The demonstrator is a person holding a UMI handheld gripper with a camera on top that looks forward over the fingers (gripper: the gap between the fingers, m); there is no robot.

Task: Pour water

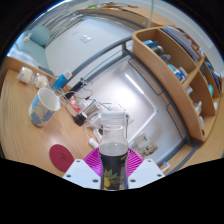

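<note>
- Clear cup (113, 150): upright, tall and transparent, standing between the two fingers of the gripper (113, 172); a dark band fills its lower part, which may be liquid or a tinted base, and this cannot be told apart here
- Gripper: the purple pads (95, 160) lie close against both sides of the cup and the cup sits raised above the tabletop, so the tool is judged to be clenched on it; the exact contact at each pad is hard to read
- White mug (44, 105): upright on the wooden table (25, 140), beyond the fingers and to the left, well apart from the held cup; its inside is not visible, so whether it holds water cannot be said
- Small glass items (78, 103): a cluster just beside the mug, between mug and held cup; too small to identify
- Red disc (61, 155): flat on the table near the left finger, possibly a coaster or lid
- Wooden shelf unit (185, 75): curves away to the right, carrying small objects
- Progress, as a judgement: the grasp appears made and the cup is level, so no tilt has begun; carrying to a receiving vessel, likely the mug, and the pour itself remain
</note>
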